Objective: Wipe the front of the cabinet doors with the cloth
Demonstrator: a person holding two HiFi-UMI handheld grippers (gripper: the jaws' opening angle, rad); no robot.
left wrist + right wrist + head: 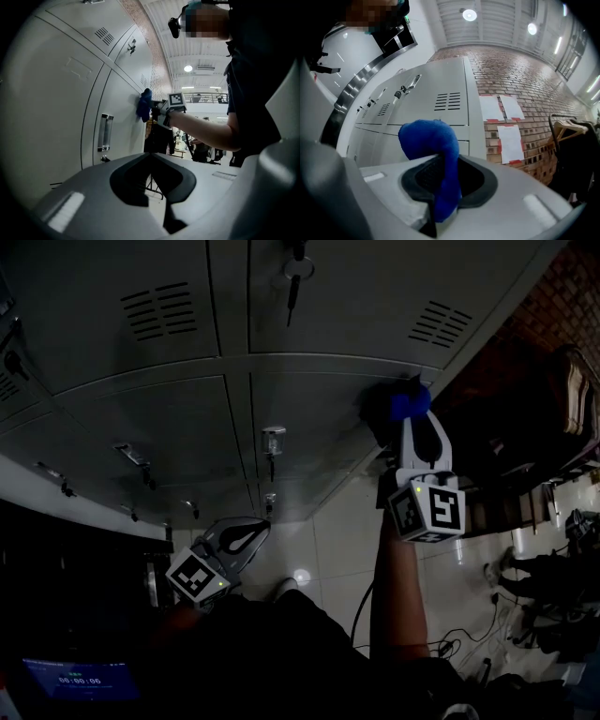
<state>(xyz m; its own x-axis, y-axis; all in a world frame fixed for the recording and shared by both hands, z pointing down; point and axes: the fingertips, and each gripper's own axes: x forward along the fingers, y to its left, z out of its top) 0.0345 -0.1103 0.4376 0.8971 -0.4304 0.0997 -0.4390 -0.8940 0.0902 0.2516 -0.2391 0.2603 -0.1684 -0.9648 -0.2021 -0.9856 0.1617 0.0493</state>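
Right gripper [440, 164] is clamped shut on a blue fuzzy cloth [429, 138]. The jaws pinch it around the middle, with a fat wad bulging out the front and a tail hanging down between them. From the left gripper view, that wad looks to be right up against the grey metal cabinet doors [309, 418], close to the cabinet's right-hand edge.

My guess on handling: the cloth is soft, light and floppy, with no risk of breaking. It'll squash flat under pressure and could drag out of the jaws if it's scrubbed hard. A mid-bunch grip with padding sticking out front seems the right place to hold it, so fabric meets the paint and not the jaws.

Left gripper [151, 157] hangs lower down in front of the cabinet, jaws closed on nothing.

The door fronts are smooth painted steel, but they've got vent slots [448, 101] and a latch handle [272, 440] sticking out that the cloth could snag on.

Beyond the cabinet's right side there's a red brick wall [520, 79] with white paper sheets [509, 143] taped to it. A pale tiled floor [328, 559] runs below the cabinet and ceiling lights [469, 14] are on overhead.
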